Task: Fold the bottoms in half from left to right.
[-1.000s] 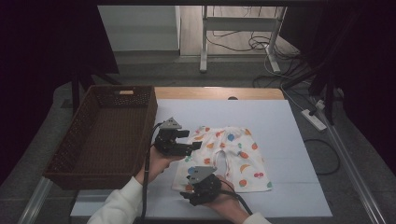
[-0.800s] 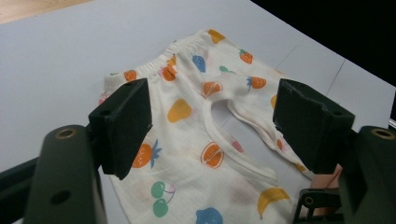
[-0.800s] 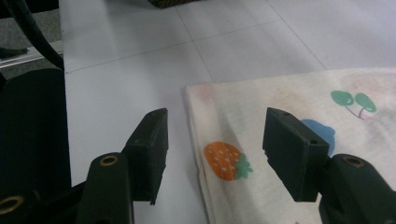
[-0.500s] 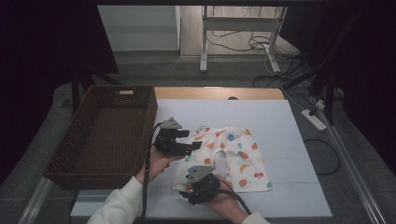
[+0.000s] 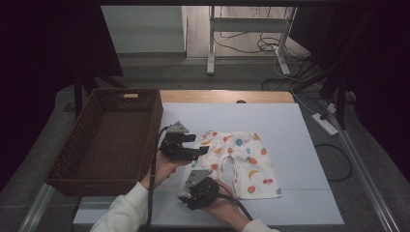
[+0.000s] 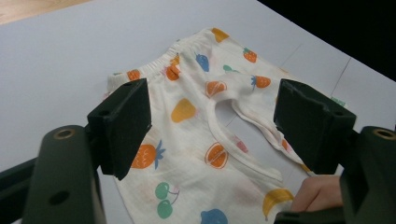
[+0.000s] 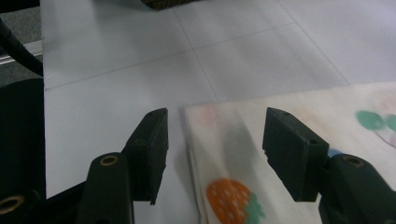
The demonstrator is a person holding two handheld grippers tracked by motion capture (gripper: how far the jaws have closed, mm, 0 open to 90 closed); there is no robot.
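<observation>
The fruit-print trousers [image 5: 237,162] lie flat on the white sheet [image 5: 290,125] covering the bench, just to the right of the wicker basket [image 5: 109,140], which serves as the reference landmark here. The waistband end points away from the basket; one leg hem lies nearest the person.

Left gripper [image 5: 186,151]: positioned between the basket and the trousers, just beside the basket's right wall, at the trousers' upper left edge. In the left gripper view its jaws are spread wide above the fabric, with the trousers [image 6: 205,140] visible between them; the pads do not press on the cloth.

Right gripper [image 5: 196,191]: positioned nearer the person than the basket's front right corner, at the near leg hem. In the right gripper view the jaws are spread, straddling the hem edge [image 7: 196,140] without pinching it.
</observation>
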